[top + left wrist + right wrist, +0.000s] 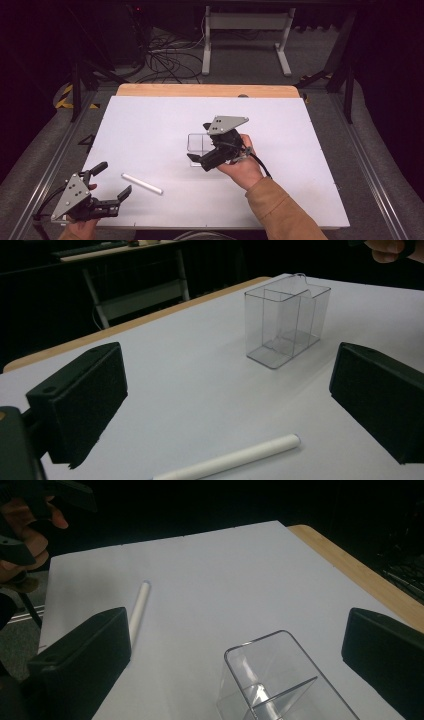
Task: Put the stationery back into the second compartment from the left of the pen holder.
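Two grippers: the left gripper [111,180] at about 7 o'clock on the table [150,125], the right gripper [200,161] near its centre, each with two black jaws set wide apart. One clear plastic box [286,325], split by one inner wall into two compartments, stands near the centre. One white stick [142,183] lies at about 7 o'clock.
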Motion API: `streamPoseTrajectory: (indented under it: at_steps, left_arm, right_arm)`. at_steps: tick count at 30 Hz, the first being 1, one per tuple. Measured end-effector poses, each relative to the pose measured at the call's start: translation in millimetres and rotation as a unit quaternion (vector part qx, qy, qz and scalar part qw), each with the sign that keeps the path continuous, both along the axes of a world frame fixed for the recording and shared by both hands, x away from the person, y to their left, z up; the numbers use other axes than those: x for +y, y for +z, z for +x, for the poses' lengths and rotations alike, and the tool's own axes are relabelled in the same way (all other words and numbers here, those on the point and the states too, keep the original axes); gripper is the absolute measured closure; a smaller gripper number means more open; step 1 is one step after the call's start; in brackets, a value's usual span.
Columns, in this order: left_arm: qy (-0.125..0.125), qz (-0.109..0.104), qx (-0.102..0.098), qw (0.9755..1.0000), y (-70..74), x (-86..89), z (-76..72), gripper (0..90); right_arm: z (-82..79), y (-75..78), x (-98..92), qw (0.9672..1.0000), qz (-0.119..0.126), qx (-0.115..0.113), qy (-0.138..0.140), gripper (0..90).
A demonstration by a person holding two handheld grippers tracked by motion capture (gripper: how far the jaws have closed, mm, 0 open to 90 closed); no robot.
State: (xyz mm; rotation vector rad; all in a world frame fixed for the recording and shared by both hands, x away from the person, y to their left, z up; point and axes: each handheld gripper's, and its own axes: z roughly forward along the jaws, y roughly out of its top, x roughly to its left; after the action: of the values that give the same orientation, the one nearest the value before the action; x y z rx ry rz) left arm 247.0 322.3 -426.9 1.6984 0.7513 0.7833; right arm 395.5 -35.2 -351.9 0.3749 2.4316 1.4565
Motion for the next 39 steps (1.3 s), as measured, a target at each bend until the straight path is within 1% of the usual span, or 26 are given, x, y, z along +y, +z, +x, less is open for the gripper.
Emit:
streamPoseTrajectory:
  at_steps: [3,6,10,11,12,13,14,16,18,20,23,25,27,28,29,30,32,35,37,39]
  left_arm:
    - [-0.005,0.002,0.011,0.9999,0.7,-0.5,-1.3,6.3]
    - [-0.008,0.002,0.022,0.9997,0.8,0.1,-0.5,6.4]
    - [-0.006,-0.003,0.023,0.9997,1.0,2.2,-1.3,6.4]
    - [-0.007,-0.007,0.023,0.9997,1.0,2.5,-1.8,6.4]
    - [-0.005,-0.008,0.022,0.9997,1.1,3.0,-2.3,6.4]
    - [-0.005,-0.009,0.023,0.9997,1.1,3.4,-2.7,6.4]
    - [-0.004,-0.009,0.023,0.9997,1.0,3.7,-3.0,6.4]
    - [-0.005,-0.009,0.023,0.9997,0.9,4.2,-3.7,6.4]
    - [-0.003,-0.01,0.022,0.9997,0.8,5.0,-5.1,6.4]
    - [-0.001,-0.013,0.021,0.9997,0.5,5.9,-6.4,6.4]
    - [0.001,-0.015,0.02,0.9997,0.2,7.1,-7.9,6.4]
    - [0.003,-0.014,0.019,0.9997,0.2,7.9,-9.0,6.4]
    - [0.004,-0.014,0.02,0.9997,0.2,8.4,-10.1,6.4]
    - [0.004,-0.015,0.019,0.9997,0.1,8.5,-10.6,6.4]
    - [0.004,-0.015,0.018,0.9997,0.0,8.5,-10.9,6.4]
    - [0.005,-0.016,0.019,0.9997,-0.2,8.4,-11.4,6.4]
    - [0.006,-0.014,0.018,0.9997,-0.2,8.8,-12.1,6.4]
    - [0.007,-0.017,0.018,0.9997,-0.3,9.4,-12.8,6.4]
    - [0.007,-0.019,0.018,0.9996,-0.4,9.7,-13.0,6.4]
    - [0.007,-0.019,0.018,0.9996,-0.4,10.1,-12.8,6.4]
  right_arm:
    - [-0.9,-0.8,3.1,0.9999,0.003,0.012,-0.003,0.0]
    - [-2.7,-1.0,7.4,0.9999,0.005,0.014,-0.004,0.0]
    - [-5.4,-0.3,16.2,0.9997,0.001,0.025,-0.003,3.7]
    - [-5.8,-0.6,18.7,0.9996,0.002,0.028,-0.003,5.3]
    - [-6.9,-1.8,24.1,0.9991,0.009,0.042,0.003,10.3]
    - [-6.9,-1.8,24.1,0.9991,0.009,0.042,0.003,10.3]
    - [-7.6,-2.8,26.3,0.9989,0.014,0.044,0.003,14.1]
    - [-9.5,-4.9,30.0,0.9984,0.034,0.046,0.005,22.3]
    - [-10.5,-6.9,35.6,0.998,0.039,0.048,0.012,26.7]
    - [-11.6,-9.3,42.1,0.9983,0.034,0.044,0.014,27.2]
    - [-11.9,-14.0,52.2,0.9984,0.023,0.048,0.019,27.5]
    - [-12.5,-17.3,58.5,0.9986,0.016,0.047,0.019,27.8]
    - [-12.8,-20.6,64.9,0.9987,0.004,0.048,0.019,28.3]
    - [-13.1,-24.7,71.7,0.9985,-0.008,0.05,0.02,28.7]
    - [-13.1,-24.7,71.7,0.9985,-0.008,0.05,0.02,28.7]
    - [-12.8,-26.1,73.6,0.9984,-0.013,0.051,0.021,29.0]
    - [-12.2,-29.9,78.9,0.998,-0.021,0.056,0.021,29.3]
    - [-11.7,-35.0,86.5,0.9977,-0.038,0.052,0.023,29.8]
    - [-11.8,-37.8,91.8,0.9971,-0.049,0.053,0.025,31.4]
    - [-11.7,-40.3,97.1,0.9958,-0.061,0.062,0.027,33.6]
